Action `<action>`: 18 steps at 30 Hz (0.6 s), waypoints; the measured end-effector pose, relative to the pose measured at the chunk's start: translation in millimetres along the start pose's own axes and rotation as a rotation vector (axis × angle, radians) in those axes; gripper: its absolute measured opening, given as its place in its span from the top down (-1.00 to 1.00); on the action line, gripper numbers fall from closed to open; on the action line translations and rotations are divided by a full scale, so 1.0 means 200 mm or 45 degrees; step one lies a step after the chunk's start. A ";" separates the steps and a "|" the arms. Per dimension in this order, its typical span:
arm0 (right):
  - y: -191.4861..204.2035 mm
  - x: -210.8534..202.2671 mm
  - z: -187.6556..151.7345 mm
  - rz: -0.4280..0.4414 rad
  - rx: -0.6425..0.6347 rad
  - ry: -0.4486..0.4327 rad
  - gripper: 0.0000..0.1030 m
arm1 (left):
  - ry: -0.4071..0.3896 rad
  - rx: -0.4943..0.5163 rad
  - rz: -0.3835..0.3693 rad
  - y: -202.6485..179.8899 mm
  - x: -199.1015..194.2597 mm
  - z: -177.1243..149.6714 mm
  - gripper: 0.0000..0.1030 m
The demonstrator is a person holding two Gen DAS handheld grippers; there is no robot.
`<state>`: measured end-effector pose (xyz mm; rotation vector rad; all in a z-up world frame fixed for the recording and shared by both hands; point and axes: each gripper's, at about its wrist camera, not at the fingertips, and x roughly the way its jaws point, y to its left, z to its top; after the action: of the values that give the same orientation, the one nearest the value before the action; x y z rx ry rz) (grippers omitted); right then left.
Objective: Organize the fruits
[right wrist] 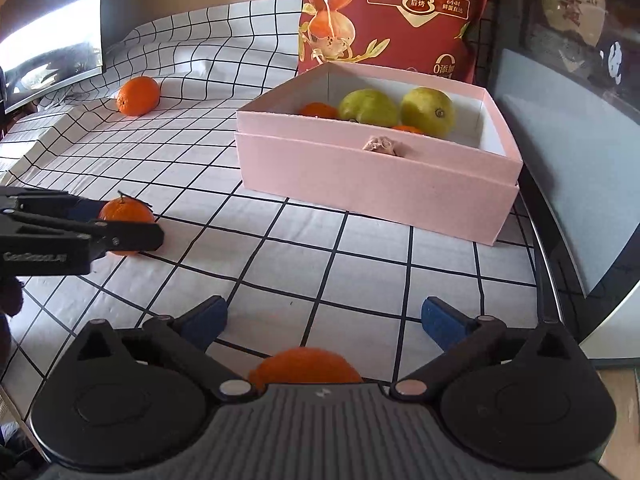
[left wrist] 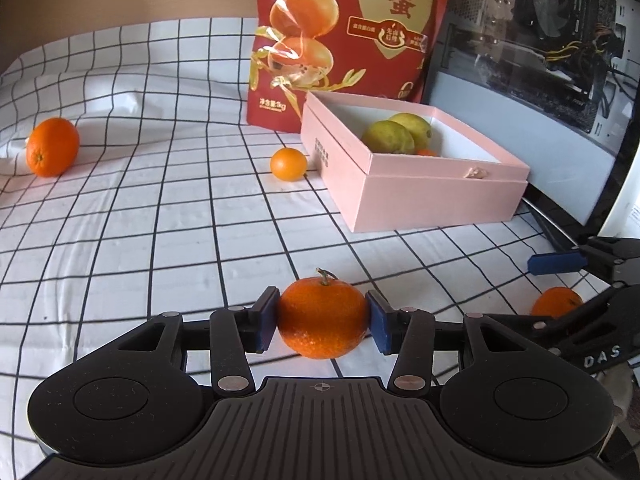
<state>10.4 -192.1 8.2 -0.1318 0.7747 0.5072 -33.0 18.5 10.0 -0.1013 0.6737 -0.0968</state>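
Observation:
A stemmed mandarin (left wrist: 323, 316) sits between the blue pads of my left gripper (left wrist: 322, 320), which is shut on it just over the checked cloth. In the right wrist view the same mandarin (right wrist: 127, 222) shows at the left inside the left gripper (right wrist: 120, 220). My right gripper (right wrist: 323, 312) stands wide open. An orange (right wrist: 306, 366) lies low between the roots of its fingers, clear of the pads. The pink box (right wrist: 360, 184) holds two green-yellow pears (right wrist: 368, 108) and small oranges (right wrist: 318, 110).
A large orange (left wrist: 52, 146) lies far left on the cloth and a small orange (left wrist: 288, 164) rests by the box's left corner. A red snack bag (left wrist: 344, 40) stands behind the box. A glass-sided computer case (left wrist: 540, 40) walls the right side.

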 end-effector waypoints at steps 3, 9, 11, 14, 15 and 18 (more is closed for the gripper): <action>0.00 0.00 0.00 0.007 -0.009 -0.003 -1.00 | -0.009 0.006 -0.007 0.01 -0.01 -0.01 0.00; -0.01 -0.01 0.00 0.027 -0.025 0.007 -1.00 | -0.008 -0.011 -0.074 0.00 -0.07 -0.04 0.01; -0.01 -0.01 0.00 0.028 -0.025 0.011 -1.00 | -0.010 -0.009 -0.094 -0.01 -0.09 -0.05 0.01; 0.00 -0.01 0.00 0.031 -0.029 0.015 -0.97 | -0.040 0.007 -0.094 -0.04 -0.14 -0.06 0.01; 0.00 -0.01 0.00 0.034 -0.033 0.012 -0.91 | -0.050 0.011 -0.098 -0.05 -0.15 -0.06 0.01; 0.00 -0.02 0.00 0.040 -0.047 0.005 -0.87 | -0.082 0.029 -0.106 -0.08 -0.20 -0.06 0.01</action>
<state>8.6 -193.9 11.4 -0.1555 0.7725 0.5514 -71.8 7.6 27.9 -0.1103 0.6039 -0.1806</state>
